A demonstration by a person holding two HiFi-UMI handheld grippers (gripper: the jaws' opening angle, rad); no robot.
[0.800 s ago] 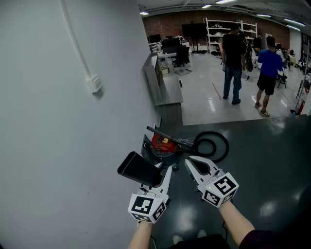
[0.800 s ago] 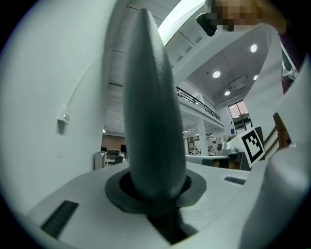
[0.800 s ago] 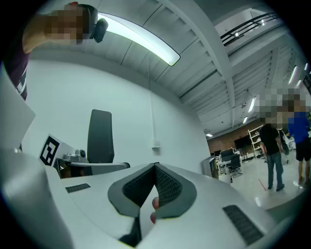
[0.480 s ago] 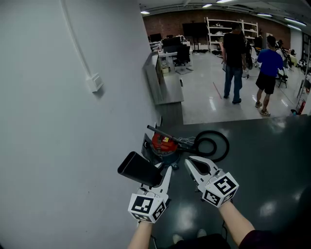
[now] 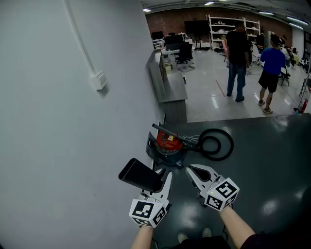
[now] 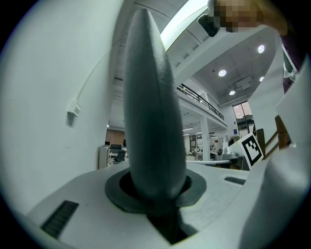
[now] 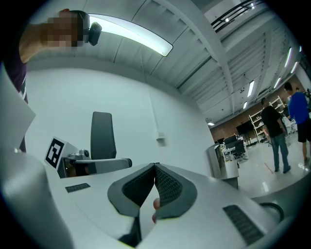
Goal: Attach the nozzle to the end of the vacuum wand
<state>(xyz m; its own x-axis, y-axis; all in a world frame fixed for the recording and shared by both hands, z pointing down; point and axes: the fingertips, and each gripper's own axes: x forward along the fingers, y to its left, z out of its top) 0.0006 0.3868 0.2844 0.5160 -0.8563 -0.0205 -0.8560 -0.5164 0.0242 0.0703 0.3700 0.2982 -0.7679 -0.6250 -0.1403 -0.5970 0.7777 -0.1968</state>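
A big open workspace, part office and part lab. A brick back wall (image 5: 170, 20) runs behind white shelving (image 5: 231, 26) loaded with gear. Desks with monitors (image 5: 167, 44) and black office chairs (image 5: 183, 51) sit along a grey partition (image 5: 167, 85). One person in black (image 5: 238, 58) and another in blue (image 5: 271, 65) stand on the glossy pale floor (image 5: 209, 99). Ceiling lights (image 5: 146, 9) glow overhead, and a railed mezzanine (image 6: 201, 99) looks down on it all.

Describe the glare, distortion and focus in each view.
Head view: pale glare patches on the glossy dark floor, otherwise sharp. Left gripper view: fisheye with black corners; the nozzle looms close and soft. Right gripper view: fisheye bends the bright ceiling light; corners black too.
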